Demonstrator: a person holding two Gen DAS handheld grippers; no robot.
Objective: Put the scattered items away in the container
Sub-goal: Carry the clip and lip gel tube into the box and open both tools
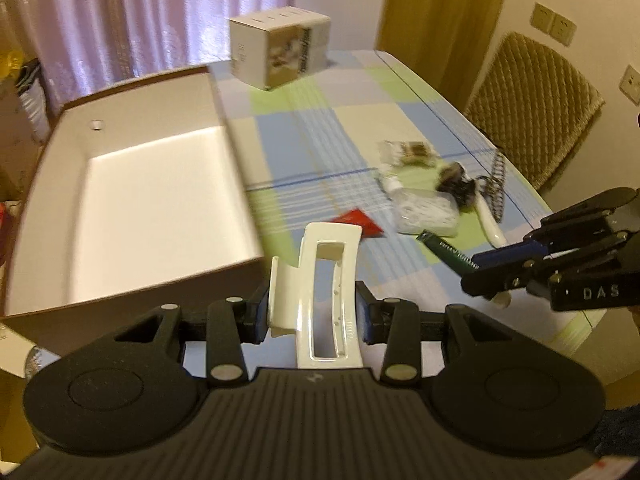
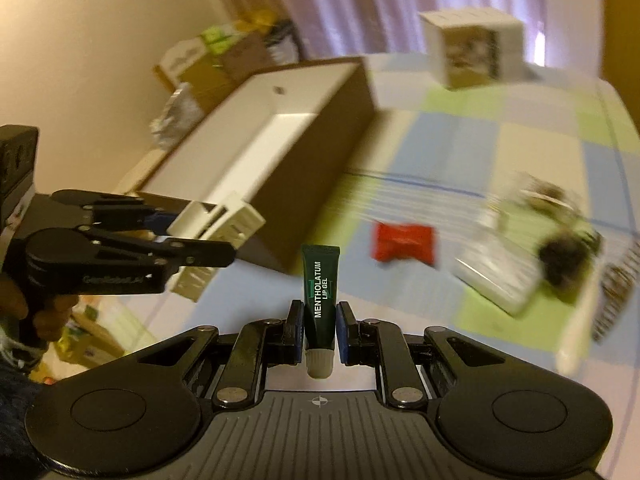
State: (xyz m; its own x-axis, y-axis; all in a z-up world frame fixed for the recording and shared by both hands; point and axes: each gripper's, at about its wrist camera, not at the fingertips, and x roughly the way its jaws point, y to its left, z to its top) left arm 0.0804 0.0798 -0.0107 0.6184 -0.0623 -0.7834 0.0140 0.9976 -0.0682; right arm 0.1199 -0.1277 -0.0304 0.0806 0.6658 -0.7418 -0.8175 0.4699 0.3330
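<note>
Between left claw (image 1: 312, 316) pads, a glossy rectangular hair clip (image 1: 320, 280).

Home dining room, checked tablecloth (image 1: 320, 140), curtains (image 1: 140, 12), cushioned chair (image 1: 532, 104)

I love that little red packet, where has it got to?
The red packet lies on the checked tablecloth, between the open box on its left and the pile of toiletries on its right, untouched by either tongs.
</note>
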